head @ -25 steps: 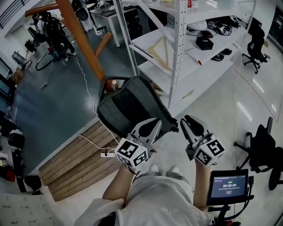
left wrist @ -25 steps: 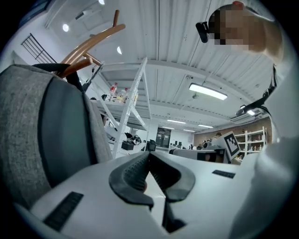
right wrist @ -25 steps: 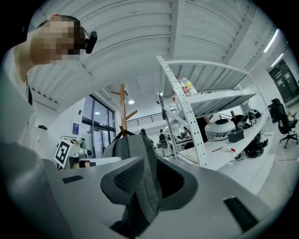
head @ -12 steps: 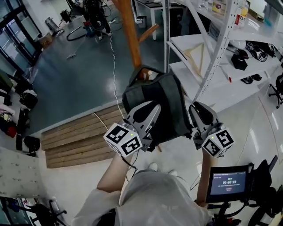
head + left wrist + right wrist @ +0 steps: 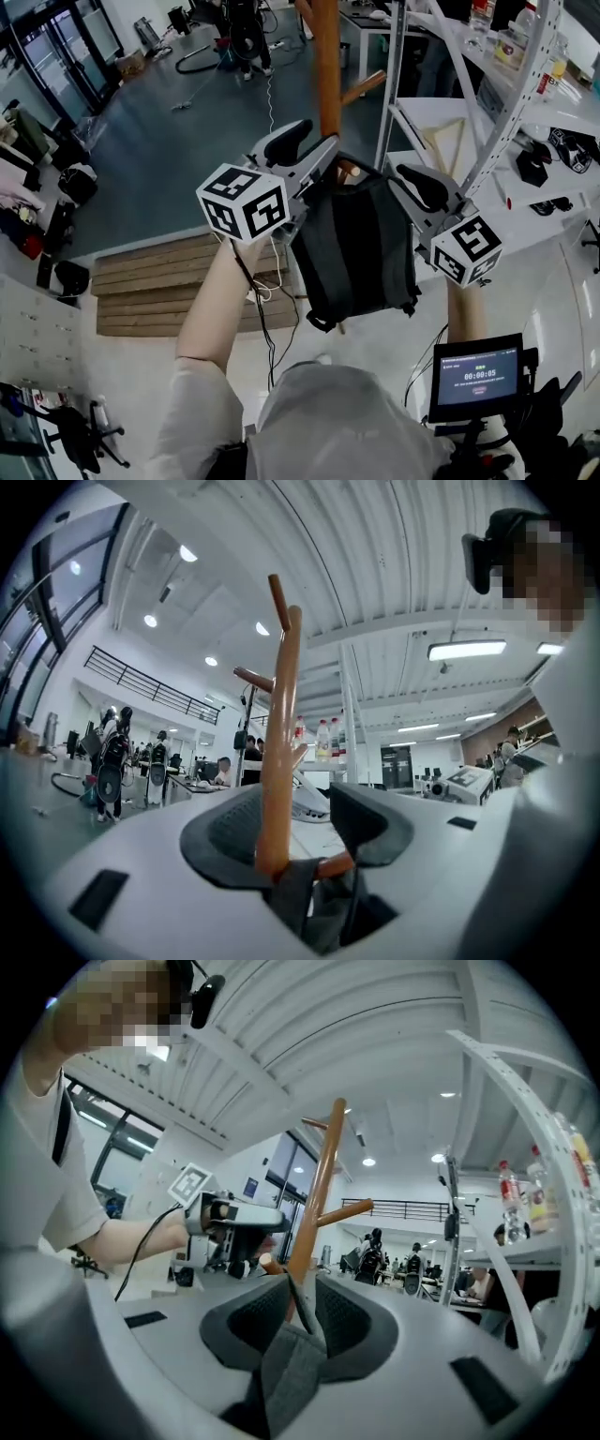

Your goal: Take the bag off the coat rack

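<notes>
Bag (image 5: 361,244) is up against the orange coat rack (image 5: 326,66), between both tools. Left hand-held gripper (image 5: 302,148): jaws wide, just been opening; rack and dark bag fabric show between them, unpinched. Right hand-held gripper (image 5: 424,186): narrow, closed on the grey bag strap (image 5: 292,1354).

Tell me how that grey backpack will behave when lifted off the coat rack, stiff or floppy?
Probably floppy: cloth of the backpack bunches between the jaws of the right gripper. Likely not very heavy, since it looks fairly flat, not stuffed. It may swing, as it hangs free below its top beside the coat rack.
</notes>
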